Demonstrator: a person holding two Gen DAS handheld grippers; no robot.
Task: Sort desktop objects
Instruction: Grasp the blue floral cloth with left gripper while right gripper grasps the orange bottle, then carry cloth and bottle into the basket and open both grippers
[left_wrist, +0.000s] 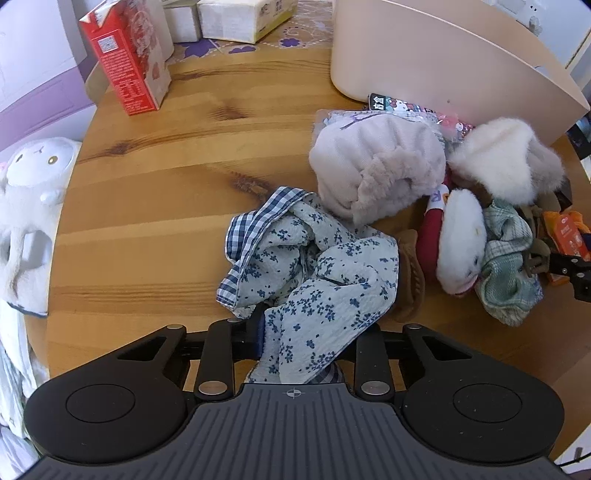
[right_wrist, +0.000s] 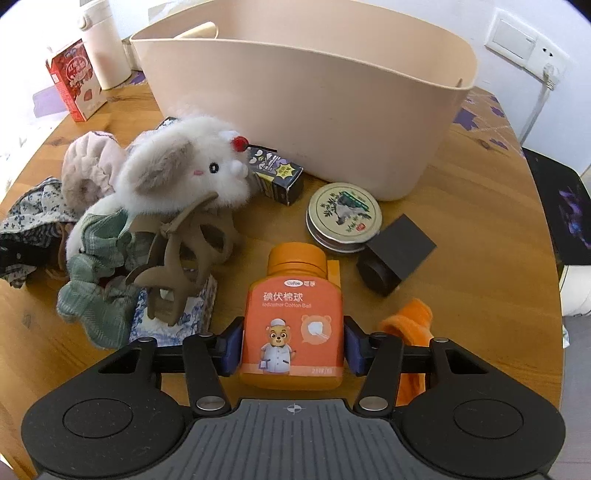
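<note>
Jaws both loaded: right gripper (right_wrist: 293, 350) clamps bottle (right_wrist: 293, 325), left gripper (left_wrist: 306, 336) pinches cloth (left_wrist: 314, 269), probably headed for tub (right_wrist: 303, 110) ahead.

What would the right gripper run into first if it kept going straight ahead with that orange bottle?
Probably the round tin: it lies just beyond the orange bottle held in the right gripper, slightly right of centre. Behind it stands the beige basket. Depth is hard to judge.

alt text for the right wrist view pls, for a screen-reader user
The right gripper clamps an orange bottle by its sides above a wooden table. Behind stands a beige tub, with a round tin and black block near it; left lies a plush rabbit and hair claw.
</note>
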